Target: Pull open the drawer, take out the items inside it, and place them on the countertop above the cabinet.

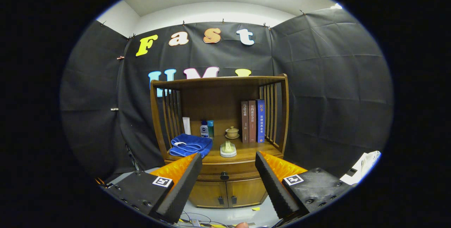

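A wooden cabinet (pixel 220 122) stands some way ahead of me, with a slatted shelf frame on top. Its drawer (pixel 225 171) is closed, and the dark round knob (pixel 224 176) shows between my two fingers. My gripper (pixel 228 159) is open and holds nothing; its fingertips frame the drawer front from a distance. The countertop (pixel 246 150) above the drawer carries a folded blue towel (pixel 190 145), two small bottles (pixel 207 128), a lidded cup on a saucer (pixel 232 132), a pale figurine on a round base (pixel 228 149) and three upright books (pixel 253 121).
Below the drawer are two cabinet doors (pixel 227 192) with dark handles. Cables (pixel 197 217) lie on the pale floor before the cabinet. A white object (pixel 363 166) sits beyond my right finger. A fingertip (pixel 241 225) shows low between my fingers.
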`<state>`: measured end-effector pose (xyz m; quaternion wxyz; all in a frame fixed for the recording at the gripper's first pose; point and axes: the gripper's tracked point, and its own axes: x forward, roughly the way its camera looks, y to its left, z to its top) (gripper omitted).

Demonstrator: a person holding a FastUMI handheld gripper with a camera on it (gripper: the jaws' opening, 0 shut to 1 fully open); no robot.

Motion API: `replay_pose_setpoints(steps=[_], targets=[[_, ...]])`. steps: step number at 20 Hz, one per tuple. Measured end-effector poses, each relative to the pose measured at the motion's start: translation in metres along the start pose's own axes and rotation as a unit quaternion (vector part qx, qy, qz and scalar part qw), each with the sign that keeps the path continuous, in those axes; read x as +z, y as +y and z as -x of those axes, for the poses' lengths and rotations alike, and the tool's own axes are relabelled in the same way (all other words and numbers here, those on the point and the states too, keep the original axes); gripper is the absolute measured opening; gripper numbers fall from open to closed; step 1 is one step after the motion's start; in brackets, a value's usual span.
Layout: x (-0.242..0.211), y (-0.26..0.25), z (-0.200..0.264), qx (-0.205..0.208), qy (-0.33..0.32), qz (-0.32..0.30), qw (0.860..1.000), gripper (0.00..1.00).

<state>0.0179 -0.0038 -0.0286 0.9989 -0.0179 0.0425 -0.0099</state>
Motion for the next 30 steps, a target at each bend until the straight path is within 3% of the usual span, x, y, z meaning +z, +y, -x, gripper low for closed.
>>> replay_pose_setpoints(steps=[30], targets=[[0.01, 0.007, 0.004, 0.012, -0.018, 0.002, 1.0, 0.99]])
